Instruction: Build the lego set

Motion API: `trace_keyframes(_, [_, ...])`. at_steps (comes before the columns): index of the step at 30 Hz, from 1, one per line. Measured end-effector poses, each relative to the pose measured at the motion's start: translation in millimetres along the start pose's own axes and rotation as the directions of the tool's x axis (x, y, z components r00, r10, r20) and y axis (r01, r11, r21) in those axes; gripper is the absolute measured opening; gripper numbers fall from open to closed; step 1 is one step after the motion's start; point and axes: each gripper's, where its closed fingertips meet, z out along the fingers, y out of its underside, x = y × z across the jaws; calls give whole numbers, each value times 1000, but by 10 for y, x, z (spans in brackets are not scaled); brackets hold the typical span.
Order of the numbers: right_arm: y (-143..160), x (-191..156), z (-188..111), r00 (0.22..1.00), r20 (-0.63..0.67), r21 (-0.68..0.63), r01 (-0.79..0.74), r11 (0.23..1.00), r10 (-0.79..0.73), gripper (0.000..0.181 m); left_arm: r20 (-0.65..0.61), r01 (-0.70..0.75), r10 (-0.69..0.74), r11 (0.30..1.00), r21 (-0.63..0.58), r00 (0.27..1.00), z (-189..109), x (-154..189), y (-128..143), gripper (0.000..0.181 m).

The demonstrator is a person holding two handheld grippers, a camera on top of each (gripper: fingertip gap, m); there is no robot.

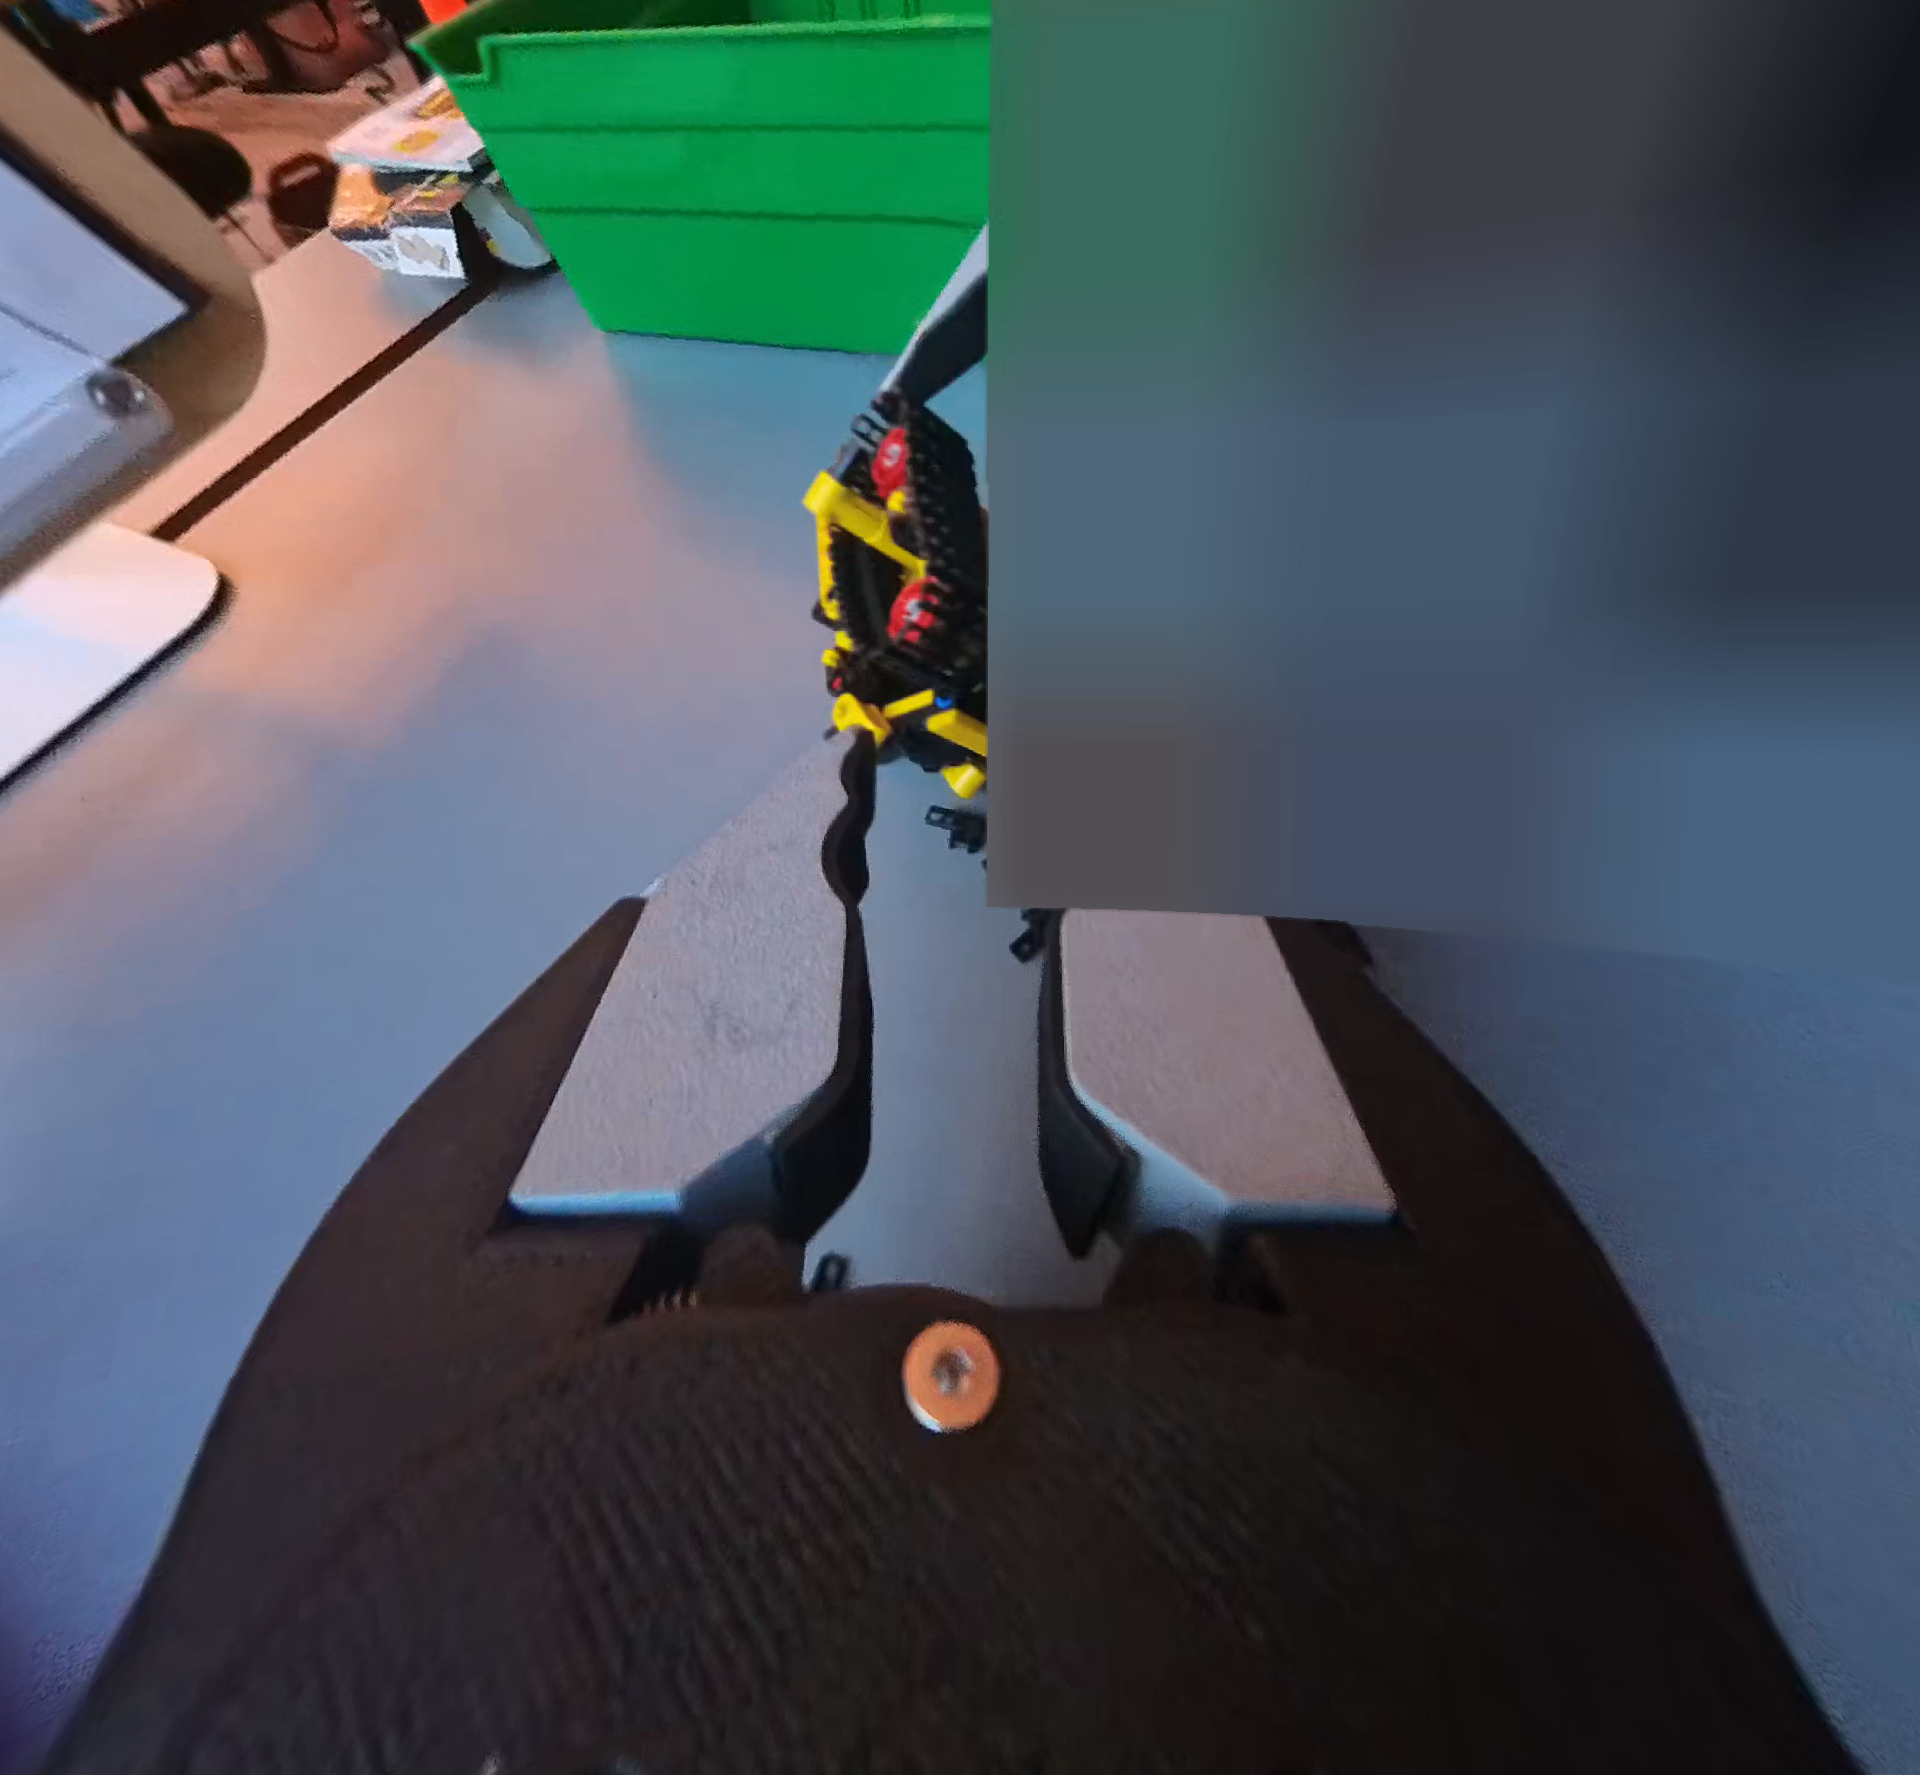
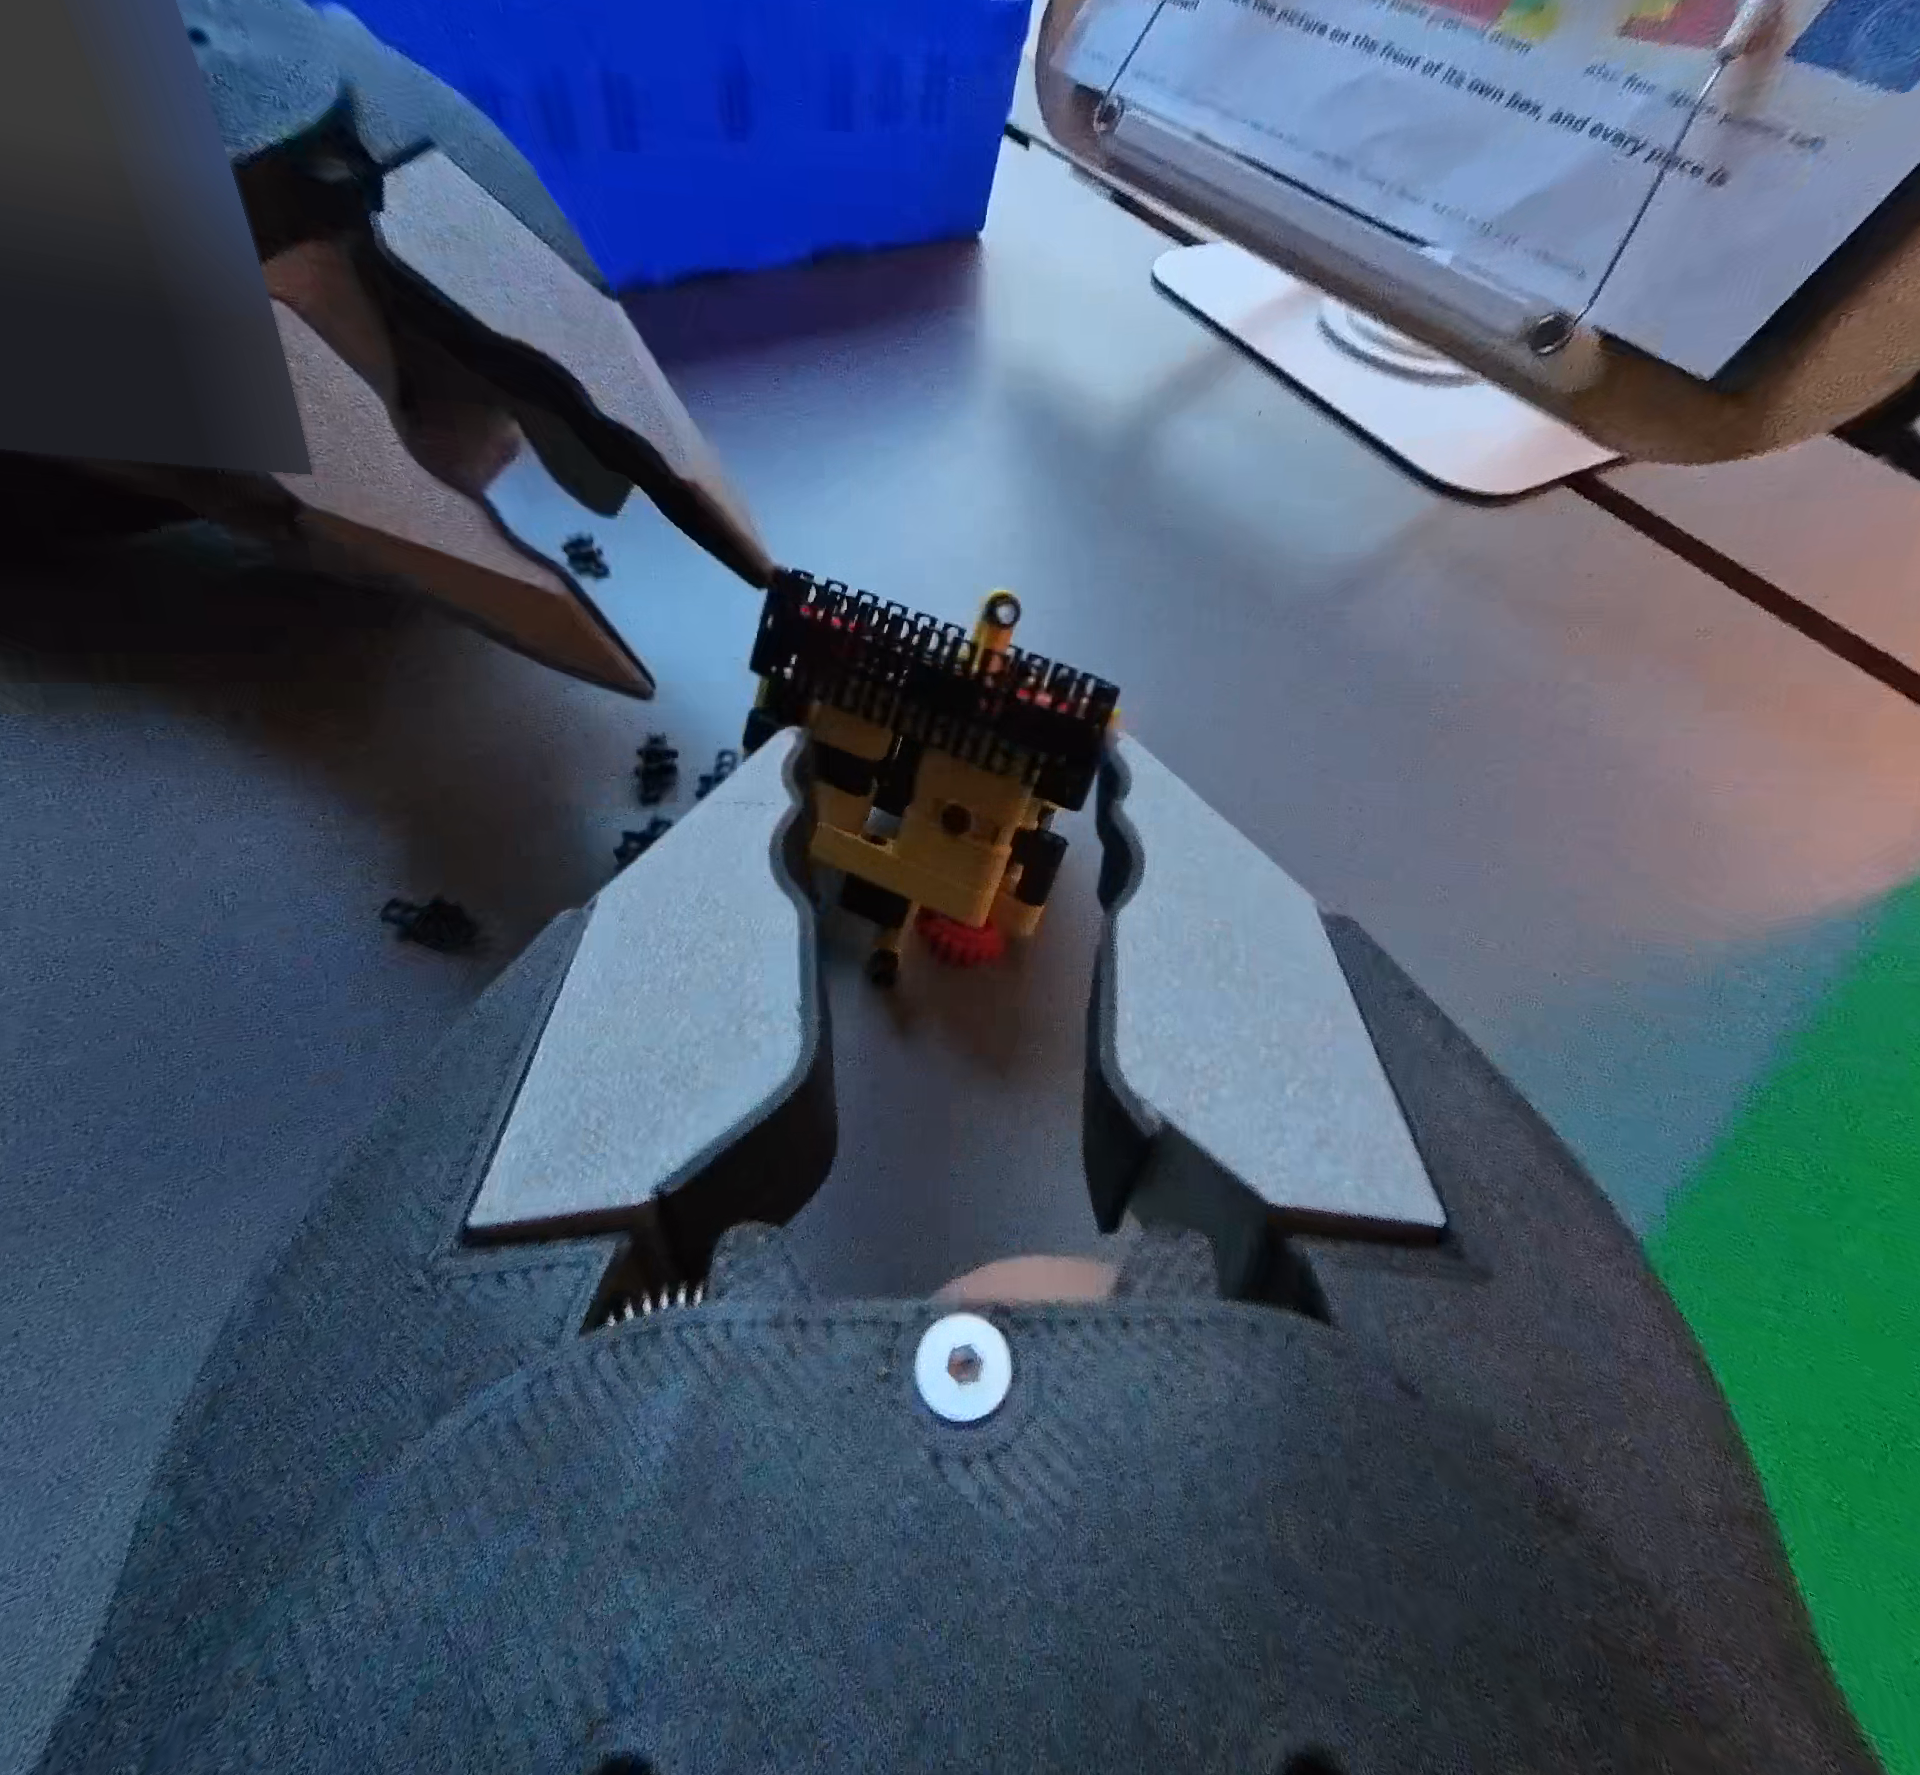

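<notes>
Grey flat fingers of the right gripper (image 2: pixel 951 790) stand part open on either side of the lego model (image 2: pixel 935 769), a yellow and black build with a black track along its top and a small red gear at its base; whether the fingers press it cannot be told. It sits on the grey tabletop (image 2: pixel 1351 686). Just left of it lie loose black track links (image 2: pixel 655 769). The left gripper (image 2: pixel 712 629) reaches in from the left, jaws apart, one fingertip touching the track's far corner. In the left wrist view its jaws are open with nothing between them. Beyond stand a blue bin (image 2: pixel 665 84), a green bin (image 1: pixel 727 167) and an instruction sheet on a stand (image 2: pixel 1455 63).
</notes>
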Motion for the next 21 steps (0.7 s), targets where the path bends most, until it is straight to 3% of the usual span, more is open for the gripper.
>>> trace_keyframes(1, [37,-13,13,1000,4,-26,-2,1000,2,52,5,-46,46,999,-19,999,18,27,21,29])
trace_keyframes(5, [86,-43,44,1000,10,-71,24,997,-23,45,67,-206,209,977,-49,976,50,-38,60,28])
trace_keyframes(10, [116,-100,63,998,-12,-101,66,993,-68,33,180,-239,232,971,17,956,-34,-182,-42,26])
trace_keyframes(15, [118,-120,41,995,-28,-104,88,991,-91,33,201,-454,454,890,-46,868,-39,-72,71,27])
trace_keyframes(21, [85,93,-96,920,-96,-202,355,913,-379,49,266,-564,574,817,-121,774,106,-114,46,36])
